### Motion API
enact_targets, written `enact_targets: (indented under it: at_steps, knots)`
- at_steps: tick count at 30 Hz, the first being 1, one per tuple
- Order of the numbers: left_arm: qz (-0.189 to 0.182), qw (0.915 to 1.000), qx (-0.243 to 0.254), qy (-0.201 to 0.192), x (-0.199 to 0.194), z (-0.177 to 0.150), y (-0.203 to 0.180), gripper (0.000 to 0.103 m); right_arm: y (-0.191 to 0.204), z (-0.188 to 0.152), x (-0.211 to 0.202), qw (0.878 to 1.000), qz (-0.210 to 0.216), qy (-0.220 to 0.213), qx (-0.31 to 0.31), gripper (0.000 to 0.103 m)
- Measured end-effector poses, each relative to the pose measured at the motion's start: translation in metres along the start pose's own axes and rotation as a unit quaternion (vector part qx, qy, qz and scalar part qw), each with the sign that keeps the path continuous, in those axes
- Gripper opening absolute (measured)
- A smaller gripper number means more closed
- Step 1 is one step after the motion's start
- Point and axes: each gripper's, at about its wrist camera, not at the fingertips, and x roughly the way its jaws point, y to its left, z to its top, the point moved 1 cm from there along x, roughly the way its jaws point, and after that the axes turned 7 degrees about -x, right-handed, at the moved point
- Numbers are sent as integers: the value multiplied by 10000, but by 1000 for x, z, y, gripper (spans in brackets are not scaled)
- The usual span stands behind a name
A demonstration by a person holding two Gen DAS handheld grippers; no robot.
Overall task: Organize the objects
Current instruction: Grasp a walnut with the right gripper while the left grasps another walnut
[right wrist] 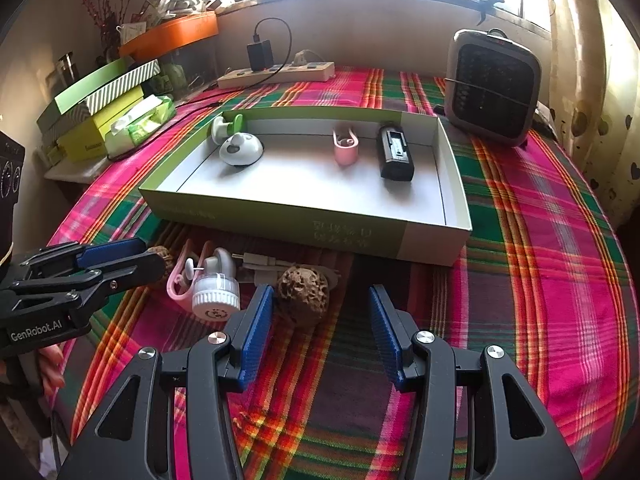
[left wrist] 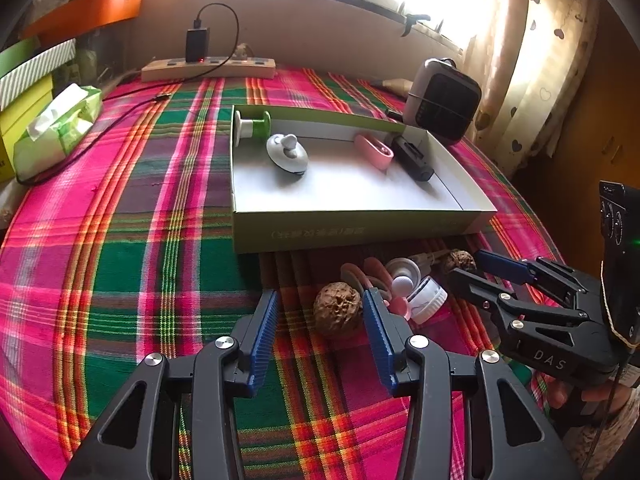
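Sunlight floods through the window behind a tabletop (left wrist: 120,208) covered in a bright pink, green and orange plaid cloth, with a power strip (left wrist: 208,69) along the far wall and a small grey heater (right wrist: 494,86) at the far right corner. At mid-table lies a shallow green-walled box (left wrist: 352,226), already holding a green-and-white spool, a white round gadget, a pink clip and a black battery-like block. Just in front of the box's near wall a small heap waits: two walnuts, pink clips, and a white ribbed cap. The left gripper (left wrist: 320,312) stands open with one walnut (left wrist: 338,310) between its blue pads, close against the right-hand pad though whether it touches cannot be told; the nut rests on the cloth. The right gripper (right wrist: 320,308) is also open and holds nothing, its left pad just beside the other walnut (right wrist: 304,294). Each walnut looks light, hard and stiff, with a rough, wrinkled shell that should give the ribbed pads good purchase, but its roundness means it could roll or squirt out if pinched off-centre. The sound hold is probably across the widest part, pads square to each other. The pink clips (right wrist: 180,280) beside the white cap (right wrist: 216,294) look thin and springy, likelier to tangle.
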Motion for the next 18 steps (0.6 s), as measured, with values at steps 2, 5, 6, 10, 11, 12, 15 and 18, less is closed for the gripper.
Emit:
enact_targets:
  at_steps: [2, 5, 6, 10, 11, 12, 15, 18]
  knots:
    - [-3, 10000, 9, 9, 2, 0, -1, 42, 0, 0, 0, 10000, 2, 3, 0, 50]
    - [-8, 10000, 22, 23, 3, 0, -2, 42, 1, 0, 2, 10000, 9, 23, 0, 50]
    - [-4, 10000, 21, 22, 4, 0, -2, 42, 1, -1, 2, 10000, 6, 38, -5, 50]
    - [11, 10000, 45, 20, 5, 1, -3, 42, 1, 0, 6, 9999, -7, 108, -25, 50]
    - [14, 10000, 44, 19, 5, 1, -3, 42, 1, 0, 6, 9999, -15, 115, -28, 50]
    - [36, 10000, 58, 19, 5, 1, -4, 42, 1, 0, 6, 9999, -25, 117, -34, 50]
    - [104, 9998, 160, 9, 6, 0, -7, 42, 1, 1, 7, 9999, -39, 126, -51, 50]
    - [114, 9998, 164, 40, 9, 1, -8, 42, 2, 1, 8, 9998, -83, 140, -73, 50]
